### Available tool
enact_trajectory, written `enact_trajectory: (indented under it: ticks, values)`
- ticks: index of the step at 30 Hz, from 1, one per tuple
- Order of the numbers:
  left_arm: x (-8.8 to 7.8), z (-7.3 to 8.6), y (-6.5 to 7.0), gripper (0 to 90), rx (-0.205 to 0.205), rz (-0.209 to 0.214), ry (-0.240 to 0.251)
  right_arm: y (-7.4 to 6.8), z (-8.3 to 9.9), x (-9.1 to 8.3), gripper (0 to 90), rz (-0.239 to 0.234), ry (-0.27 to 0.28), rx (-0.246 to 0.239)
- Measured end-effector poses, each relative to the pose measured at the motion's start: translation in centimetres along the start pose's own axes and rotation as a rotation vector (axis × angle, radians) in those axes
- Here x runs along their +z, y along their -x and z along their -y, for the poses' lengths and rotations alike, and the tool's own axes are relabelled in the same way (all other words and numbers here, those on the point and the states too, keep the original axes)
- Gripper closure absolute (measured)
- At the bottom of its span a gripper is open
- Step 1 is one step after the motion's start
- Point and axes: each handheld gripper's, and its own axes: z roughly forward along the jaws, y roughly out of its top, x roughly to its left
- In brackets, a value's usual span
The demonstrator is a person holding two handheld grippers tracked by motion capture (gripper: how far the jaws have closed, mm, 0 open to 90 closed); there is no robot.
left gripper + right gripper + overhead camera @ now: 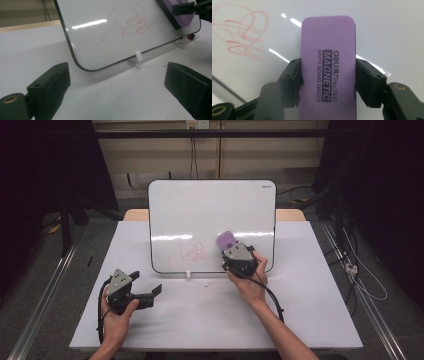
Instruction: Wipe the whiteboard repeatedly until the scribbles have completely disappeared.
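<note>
Eraser (329,72), a purple block printed "deli MAGNETIC WHITE BOARD ERASER No.7840", sits clamped between the jaws of the right gripper (235,251), one black pad pressed to each long side. Nearest the person, the left hand (116,314) holds the left gripper (148,289) low over the front left of the white desk (310,310), its jaws spread wide apart with nothing between them; in the left gripper view they frame bare desk surface and the lower corner of the board. Farther forward, the right hand (250,282) reaches up from the desk's middle, carrying the eraser against or just in front of the lower right part of the whiteboard (210,205); whether it touches the surface cannot be told. Red scribbles (189,252), loops and zigzags, lie on the board to the left of the eraser, apart from it. The whiteboard stands tilted back, its black-edged bottom rim resting in small white clips (137,58) on the desk. A few dark specks (164,65) lie on the desk near the board's foot. Behind the board, a strip of pale wooden edge (290,214) shows, then dim floor with cables (367,285).
</note>
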Motion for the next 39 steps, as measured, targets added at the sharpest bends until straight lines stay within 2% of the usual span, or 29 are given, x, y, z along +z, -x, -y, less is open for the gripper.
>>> enact_trajectory:
  ticks: [3,6,8,12,16,22,25,28,37,39]
  values:
    - [0.0,0.0,0.0,6.3,0.003,0.001,0.0,-2.0,0.0,0.2,42.1,-0.049,0.001,-0.03]
    - [0.0,0.0,0.0,6.3,0.003,0.002,-0.001,-3.7,-0.2,0.5,42.1,-0.072,0.01,-0.06]
    - [0.1,0.0,-0.1,6.3,0.001,0.003,-0.002,-4.3,-0.4,0.6,42.1,-0.08,0.012,-0.083]
    - [0.0,0.0,-0.1,6.3,0.0,0.005,0.001,-4.1,-0.2,0.5,42.1,-0.091,0.008,-0.108]
    - [-0.1,0.0,-0.1,6.3,0.0,0.002,0.004,-2.6,0.5,0.1,42.1,-0.068,0.008,-0.134]
    - [0.0,0.0,-0.1,6.3,-0.002,-0.003,0.0,2.2,1.5,-0.9,42.1,0.004,-0.016,-0.021]
    - [0.0,0.0,-0.1,6.3,0.0,-0.005,-0.003,3.6,1.9,-1.2,42.1,0.025,-0.021,0.02]
    - [0.1,-0.1,0.0,6.3,0.0,-0.004,-0.001,3.3,1.9,-1.2,42.1,0.034,-0.019,0.034]
    - [0.2,0.0,-0.1,6.3,-0.003,0.001,-0.001,1.3,0.3,-0.1,42.1,-0.015,0.004,0.048]
    - [0.1,0.0,-0.1,6.3,-0.005,-0.001,0.0,0.9,-0.1,0.2,42.0,-0.028,0.008,0.065]
